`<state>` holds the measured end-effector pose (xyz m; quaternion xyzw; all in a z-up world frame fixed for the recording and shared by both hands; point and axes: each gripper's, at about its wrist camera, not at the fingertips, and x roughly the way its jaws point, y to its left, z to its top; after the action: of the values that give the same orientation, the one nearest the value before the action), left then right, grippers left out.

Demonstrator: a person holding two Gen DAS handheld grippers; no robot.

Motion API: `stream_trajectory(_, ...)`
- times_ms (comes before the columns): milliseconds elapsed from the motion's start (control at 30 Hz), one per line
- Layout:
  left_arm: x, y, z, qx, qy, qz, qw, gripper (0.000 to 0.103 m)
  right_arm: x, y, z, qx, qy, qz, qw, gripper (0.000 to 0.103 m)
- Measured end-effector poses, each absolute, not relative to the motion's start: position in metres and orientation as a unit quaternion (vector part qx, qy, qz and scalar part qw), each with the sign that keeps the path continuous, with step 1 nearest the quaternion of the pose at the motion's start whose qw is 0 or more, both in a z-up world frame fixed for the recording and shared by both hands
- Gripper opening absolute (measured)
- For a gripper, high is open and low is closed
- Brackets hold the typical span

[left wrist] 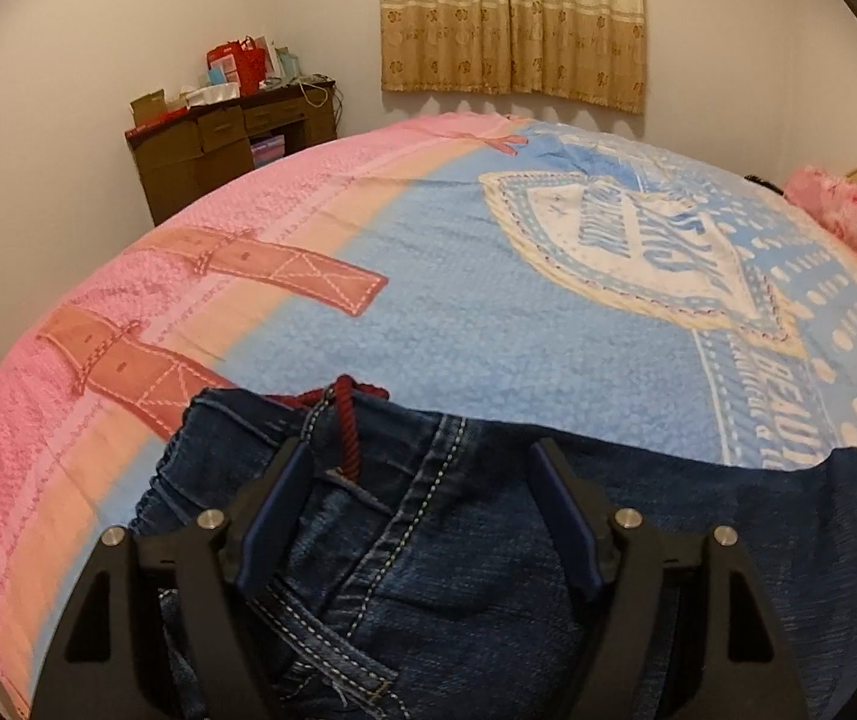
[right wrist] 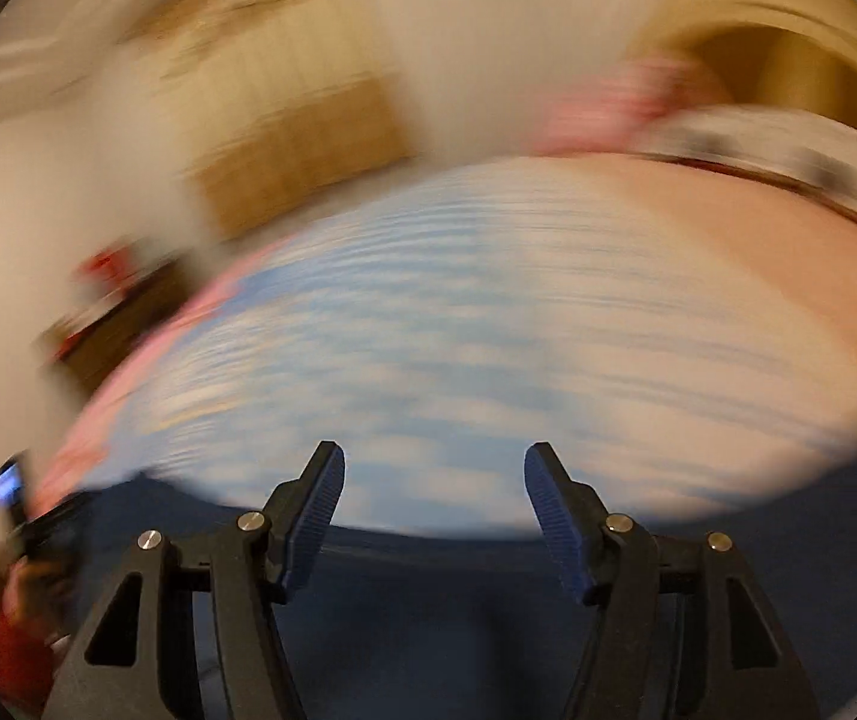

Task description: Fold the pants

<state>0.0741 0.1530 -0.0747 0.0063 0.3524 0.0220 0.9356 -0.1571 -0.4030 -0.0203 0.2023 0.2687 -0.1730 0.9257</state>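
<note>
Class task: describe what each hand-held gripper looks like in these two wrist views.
Both match. The left hand-held gripper and right hand-held gripper have black angular frames with triangular cut-outs, round silver pivot pins, and two dark blue fingers; the right one's pads show fine ribbing. No cables visible.

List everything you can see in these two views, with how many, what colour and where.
Jeans: one pair, dark blue denim, near edge of the bed, under the left gripper.
Drawstring: one, dark red cord, at the jeans' waistband.
Bedspread: one, blue centre with pink border and printed belt straps, covering the bed.
Pillow: one, pink floral, far right of the bed.
Curtain: one, beige patterned, on the back wall.
Desk: one, dark brown, far left corner, cluttered with boxes and red bags.
Left gripper: one, black with blue fingers, open above the waistband.
Right gripper: one, black with blue fingers, open, nothing between them; that view is badly blurred.
</note>
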Motion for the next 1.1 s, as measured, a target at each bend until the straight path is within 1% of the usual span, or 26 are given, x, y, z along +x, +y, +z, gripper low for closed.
stream_trajectory(100, 0.075, 0.15, -0.076, 0.015, 0.353, 0.03, 0.935, 0.078, -0.242, -0.473, -0.04, 0.228, 0.256, -0.271, 0.899, 0.064)
stream_trajectory(167, 0.077, 0.147, -0.077, 0.026, 0.358, 0.034, 0.933, 0.08, -0.274, -0.51, -0.055, 0.245, 0.266, -0.302, 0.882, 0.064)
stream_trajectory(267, 0.078, 0.142, -0.078, 0.04, 0.36, 0.044, 0.931, 0.08, -0.309, -0.55, -0.071, 0.299, 0.242, -0.295, 0.874, 0.064)
stream_trajectory(333, 0.077, 0.143, -0.078, 0.039, 0.359, 0.045, 0.932, 0.081, -0.315, -0.567, -0.074, 0.314, 0.233, -0.28, 0.877, 0.064)
stream_trajectory(433, 0.078, 0.145, -0.077, 0.031, 0.36, 0.043, 0.931, 0.081, -0.295, -0.575, -0.074, 0.294, 0.246, -0.263, 0.885, 0.064)
stream_trajectory(533, 0.078, 0.145, -0.077, 0.03, 0.361, 0.042, 0.931, 0.081, -0.265, -0.576, -0.07, 0.23, 0.288, -0.263, 0.892, 0.063)
stream_trajectory(567, 0.078, 0.145, -0.078, 0.032, 0.361, 0.043, 0.931, 0.081, -0.257, -0.573, -0.068, 0.205, 0.302, -0.256, 0.895, 0.058)
stream_trajectory(600, 0.078, 0.144, -0.078, 0.034, 0.361, 0.044, 0.931, 0.081, -0.251, -0.57, -0.07, 0.198, 0.312, -0.24, 0.898, 0.028)
stream_trajectory(633, 0.078, 0.144, -0.078, 0.035, 0.361, 0.045, 0.931, 0.081, -0.247, -0.565, -0.072, 0.181, 0.324, -0.238, 0.897, 0.02)
stream_trajectory(700, 0.078, 0.143, -0.078, 0.038, 0.361, 0.046, 0.93, 0.081, -0.245, -0.558, -0.071, 0.149, 0.339, -0.239, 0.898, 0.018)
stream_trajectory(833, 0.078, 0.142, -0.078, 0.039, 0.362, 0.047, 0.93, 0.082, -0.25, -0.551, -0.068, 0.125, 0.333, -0.254, 0.899, 0.014)
stream_trajectory(933, 0.078, 0.141, -0.078, 0.037, 0.365, 0.049, 0.929, 0.082, -0.259, -0.544, -0.049, 0.103, 0.293, -0.282, 0.908, 0.013)
stream_trajectory(1033, 0.075, 0.135, -0.073, 0.046, 0.364, 0.066, 0.928, 0.082, -0.259, -0.545, -0.033, 0.069, 0.275, -0.321, 0.903, 0.013)
stream_trajectory(1100, 0.069, 0.132, -0.067, 0.051, 0.353, 0.082, 0.931, 0.087, -0.255, -0.556, -0.036, 0.073, 0.284, -0.319, 0.901, 0.013)
